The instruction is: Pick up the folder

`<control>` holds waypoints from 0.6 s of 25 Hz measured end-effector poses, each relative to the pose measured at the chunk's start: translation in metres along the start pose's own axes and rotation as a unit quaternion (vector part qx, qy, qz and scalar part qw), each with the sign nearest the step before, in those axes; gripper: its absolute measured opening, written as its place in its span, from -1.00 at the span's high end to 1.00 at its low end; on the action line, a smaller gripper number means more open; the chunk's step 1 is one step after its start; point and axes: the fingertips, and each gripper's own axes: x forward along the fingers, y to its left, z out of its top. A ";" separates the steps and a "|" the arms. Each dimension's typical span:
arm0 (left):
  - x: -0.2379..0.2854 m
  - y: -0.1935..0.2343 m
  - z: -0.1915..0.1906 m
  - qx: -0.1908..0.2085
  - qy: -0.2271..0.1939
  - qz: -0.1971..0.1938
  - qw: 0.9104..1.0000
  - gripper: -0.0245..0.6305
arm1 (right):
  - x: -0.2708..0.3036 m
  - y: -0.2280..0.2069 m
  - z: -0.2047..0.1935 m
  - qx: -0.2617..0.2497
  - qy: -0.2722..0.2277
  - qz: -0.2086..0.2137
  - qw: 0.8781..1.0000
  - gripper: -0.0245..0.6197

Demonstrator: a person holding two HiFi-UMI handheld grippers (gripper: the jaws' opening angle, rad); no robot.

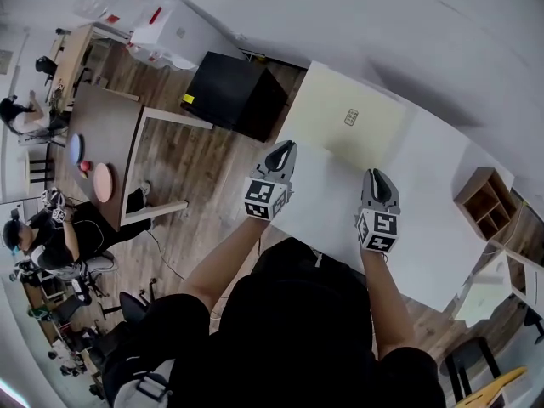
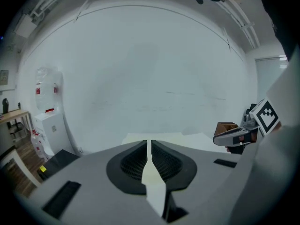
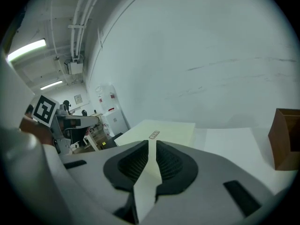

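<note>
Holding a gripper in each hand, you face a white table [image 1: 438, 228]. Well to the left of the left jaws, a black box [image 1: 234, 92] sits on the wooden floor [image 1: 195, 194]. Your left gripper [image 1: 282, 150] hangs over the table's near left edge, its jaws narrowed to a thin slit with nothing between them. The folder [image 1: 348, 113] is pale cream with a small label [image 1: 351, 117]. It lies flat on the table ahead of both pairs of jaws and touches neither. It is slightly right of the left pair and slightly left of the right pair. Your right gripper [image 1: 376, 177] is also pinched to a thin slit and empty. Well to the right of the right jaws stands a small wooden organiser [image 1: 486, 201].
</note>
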 end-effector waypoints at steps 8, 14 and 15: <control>0.052 0.037 -0.025 -0.008 0.040 -0.011 0.999 0.65 | 0.029 -0.027 -0.023 0.038 0.034 -0.032 0.998 0.49; 0.086 0.080 -0.061 -0.050 0.090 0.015 0.995 0.40 | 0.052 -0.043 -0.037 0.081 0.047 -0.050 0.994 0.28; 0.091 0.085 -0.068 -0.062 0.101 0.012 0.993 0.36 | 0.055 -0.045 -0.040 0.090 0.050 -0.052 0.993 0.24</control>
